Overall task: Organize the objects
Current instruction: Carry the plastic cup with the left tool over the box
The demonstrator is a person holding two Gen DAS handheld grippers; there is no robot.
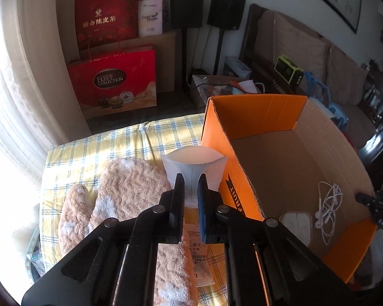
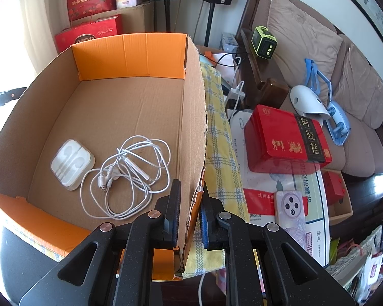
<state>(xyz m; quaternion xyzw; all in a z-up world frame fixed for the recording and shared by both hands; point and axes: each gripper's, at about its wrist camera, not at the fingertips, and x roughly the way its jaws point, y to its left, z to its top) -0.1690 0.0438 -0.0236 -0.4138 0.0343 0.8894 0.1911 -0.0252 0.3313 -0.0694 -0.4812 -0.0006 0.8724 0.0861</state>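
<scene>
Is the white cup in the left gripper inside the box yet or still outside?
Outside. The left gripper pinches the white cup over the checked cloth, beside the orange box.

The right gripper (image 2: 189, 199) straddles the box (image 2: 130, 51) wall at its near corner, one finger inside, one outside, the cardboard between them. Inside the box lie tangled white earphones (image 2: 130, 173) and, just beside them, a white case (image 2: 72, 164). Outside, yellow checked cloth (image 2: 217, 132) runs along the wall. Farther right are a red tin (image 2: 286, 140) and a phone (image 2: 291, 214).
</scene>
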